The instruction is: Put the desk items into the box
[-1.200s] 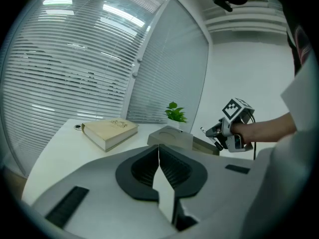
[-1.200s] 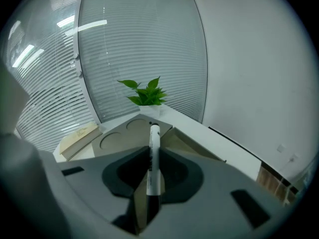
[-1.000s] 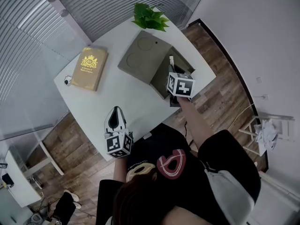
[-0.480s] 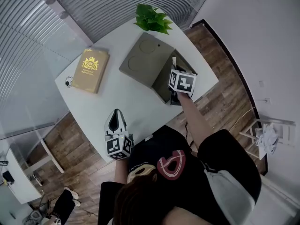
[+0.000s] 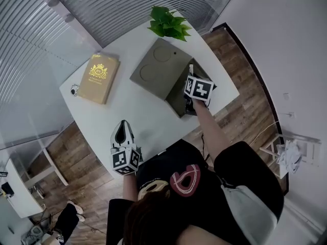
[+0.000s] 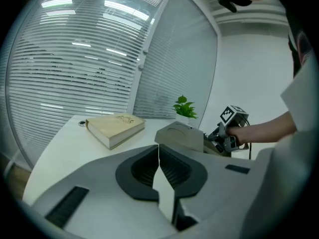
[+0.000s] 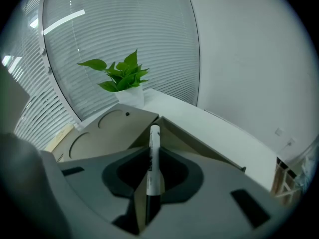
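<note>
At the far left of the white table (image 5: 145, 114), a small object (image 5: 74, 89), dark and white, lies just beside a gold-covered book (image 5: 97, 77); it is too small to identify. The book lies flat, well apart from everything else on the table. Next comes your left gripper (image 6: 159, 152), held near the table's front edge and aimed across the top toward the book and the box. Its jaws are brought together and there is nothing between them. Past the middle of the table stands the grey box (image 5: 178, 100), open, with its lid (image 5: 157, 68) swung back away from you. Two round shapes are pressed into the lid's inner face. Behind the lid, at the table's far edge by the blinds, a leafy green plant (image 5: 168, 22) sits in a white pot (image 7: 130, 97). Furthest right is your right gripper (image 5: 192, 84), tilted downward over the open box. Its jaws are clamped on a white marker pen (image 7: 154, 148). The pen's dark end sits back between the jaws, and its white end sticks out beyond the fingertips, pointing toward the corner where the lid meets the box. The pen is held over the box's opening. From these views you cannot tell whether its tip has passed below the rim.
</note>
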Demonstrator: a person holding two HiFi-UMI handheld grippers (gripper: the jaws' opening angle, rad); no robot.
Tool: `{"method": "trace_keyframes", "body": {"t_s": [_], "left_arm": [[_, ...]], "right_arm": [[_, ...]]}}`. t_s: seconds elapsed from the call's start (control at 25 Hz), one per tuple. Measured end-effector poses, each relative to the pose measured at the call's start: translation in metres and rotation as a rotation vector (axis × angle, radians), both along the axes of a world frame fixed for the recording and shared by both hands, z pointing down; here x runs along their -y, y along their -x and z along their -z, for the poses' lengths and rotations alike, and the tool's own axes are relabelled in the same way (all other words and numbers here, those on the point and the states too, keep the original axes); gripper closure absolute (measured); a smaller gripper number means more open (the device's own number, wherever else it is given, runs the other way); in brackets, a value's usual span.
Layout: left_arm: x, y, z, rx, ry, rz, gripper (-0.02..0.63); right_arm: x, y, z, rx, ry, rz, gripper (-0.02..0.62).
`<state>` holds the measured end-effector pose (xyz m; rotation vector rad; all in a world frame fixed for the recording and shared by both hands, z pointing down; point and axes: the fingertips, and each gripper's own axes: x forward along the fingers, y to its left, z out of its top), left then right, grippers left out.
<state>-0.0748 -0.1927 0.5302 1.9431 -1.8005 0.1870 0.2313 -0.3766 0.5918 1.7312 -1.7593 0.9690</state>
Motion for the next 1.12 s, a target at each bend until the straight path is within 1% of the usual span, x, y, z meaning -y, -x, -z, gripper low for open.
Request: {"method": "trace_keyframes", "body": {"t_s": [0.36, 0.52, 0.72, 1.12], "left_arm": [[0.005, -0.002, -0.003, 0.028, 0.022, 0.017, 0.588], [0.007, 0.004, -0.003, 0.03, 0.028, 0.039, 0.588], [0.009, 0.013, -0.001, 0.035, 0.025, 0.067, 0.588], [0.01, 0.016, -0.006, 0.04, 0.038, 0.078, 0.588]], "right_arm": [[0.011, -0.001, -0.016, 0.009, 0.046, 0.001, 0.523], [0.011, -0.003, -0.022, 0.011, 0.068, -0.015, 0.523], [0.012, -0.003, -0.028, 0.013, 0.082, -0.031, 0.523], [0.012, -0.006, -0.033, -0.011, 0.087, -0.031, 0.522]]}}
